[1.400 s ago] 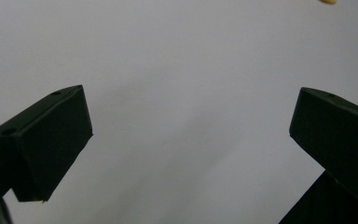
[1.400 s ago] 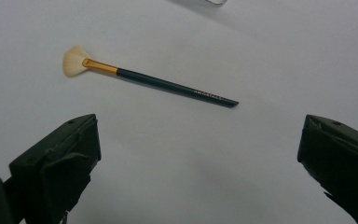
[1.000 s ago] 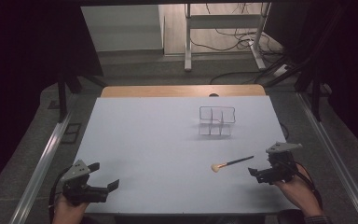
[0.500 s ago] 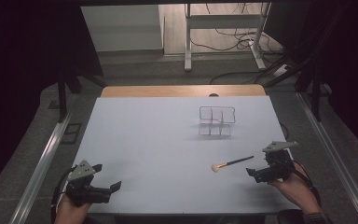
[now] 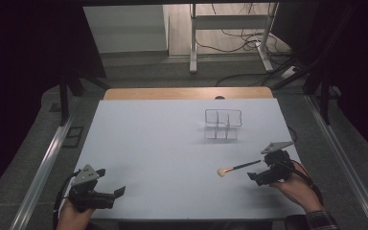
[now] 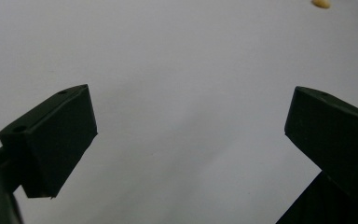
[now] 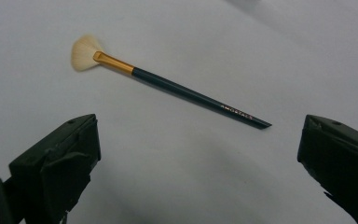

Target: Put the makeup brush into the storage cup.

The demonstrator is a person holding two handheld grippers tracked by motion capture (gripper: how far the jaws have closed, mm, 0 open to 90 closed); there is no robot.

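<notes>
A white worktop (image 5: 163, 153) with a wooden far edge stands in a dark room; beyond it lie a grey floor, metal stand legs and loose cables. On the right half of the worktop, toward its far side, stands a clear organizer (image 5: 223, 124) divided into compartments. Nearer the person, on the right, a brush (image 5: 237, 167) lies flat on the worktop, its pale fan of bristles pointing left and its dark handle pointing right and slightly away. In the right gripper view the brush (image 7: 168, 86) shows a gold ferrule between bristles and handle, and it lies just beyond the jaws, touching neither.

The right tool (image 5: 263, 176), held in a hand (image 5: 294, 187) at the near right edge, sits just beside the handle end of the brush; its jaws stand wide apart with nothing between them. The left tool (image 5: 112, 193), held at the near left corner, is well apart from the brush and the organizer; its jaws are likewise spread wide over bare worktop, with nothing between them. A grey three-cornered plate tops each tool.
</notes>
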